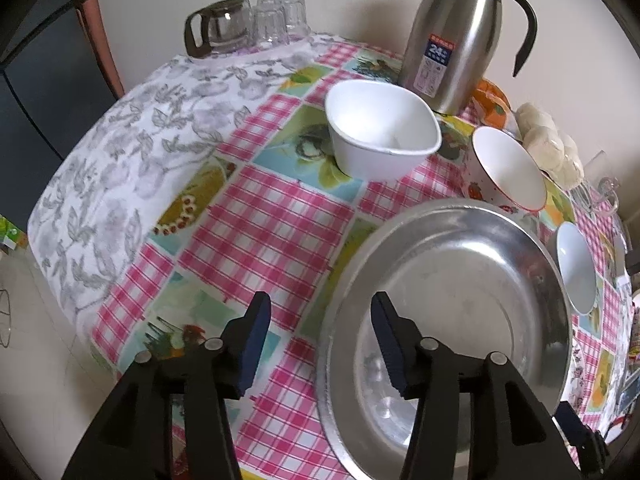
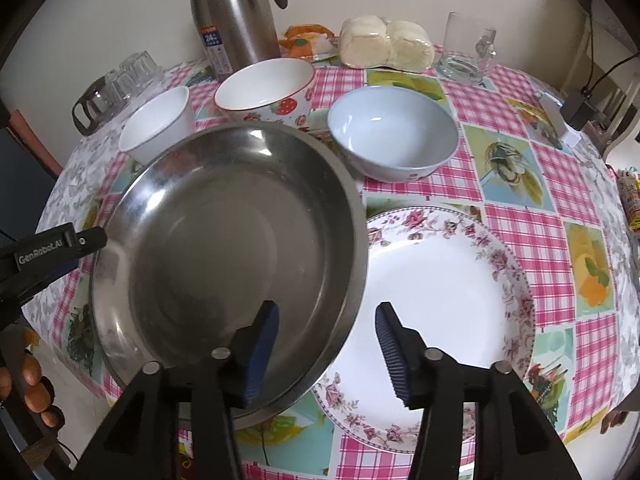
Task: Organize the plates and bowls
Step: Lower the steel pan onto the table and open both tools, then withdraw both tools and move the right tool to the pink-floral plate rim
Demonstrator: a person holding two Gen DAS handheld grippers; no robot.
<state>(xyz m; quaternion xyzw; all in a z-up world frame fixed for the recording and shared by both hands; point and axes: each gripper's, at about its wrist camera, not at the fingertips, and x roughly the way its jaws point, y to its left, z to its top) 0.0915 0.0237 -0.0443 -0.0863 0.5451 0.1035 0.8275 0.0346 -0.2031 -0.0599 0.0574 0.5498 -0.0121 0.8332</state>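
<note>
Steel plate (image 2: pixel 224 240): large, shallow, on the bench (image 2: pixel 520 200), its right edge lapping over the floral plate's rim.
Floral plate (image 2: pixel 440 300): white with a pink flower border, flat on the cloth, partly under the steel plate on its left side.
Blue bowl (image 2: pixel 392 136): upright, empty, just behind the two plates.
Strawberry bowl (image 2: pixel 266 88): upright, red-rimmed, behind the steel plate, beside the white bowl.
White bowl (image 1: pixel 380 132): squarish, upright, empty, in front of the steel flask.
Left gripper (image 1: pixel 320 340): jaws apart, straddling the steel plate's left rim, one pad over the cloth, one over the plate; pads not pressing on it.
Right gripper (image 2: pixel 328 348): jaws apart, astride the steel plate's right rim, left pad over the steel, right pad over the floral plate; nothing clamped.
Steel flask (image 1: pixel 456 32): standing at the back edge.
Glass jug and tumblers (image 1: pixel 248 24): upturned at the far corner.
Bagged buns (image 2: pixel 386 42): near the wall, beside a glass mug (image 2: pixel 468 46).
Hand (image 2: pixel 32 392): fingers visible on the left gripper's handle.
</note>
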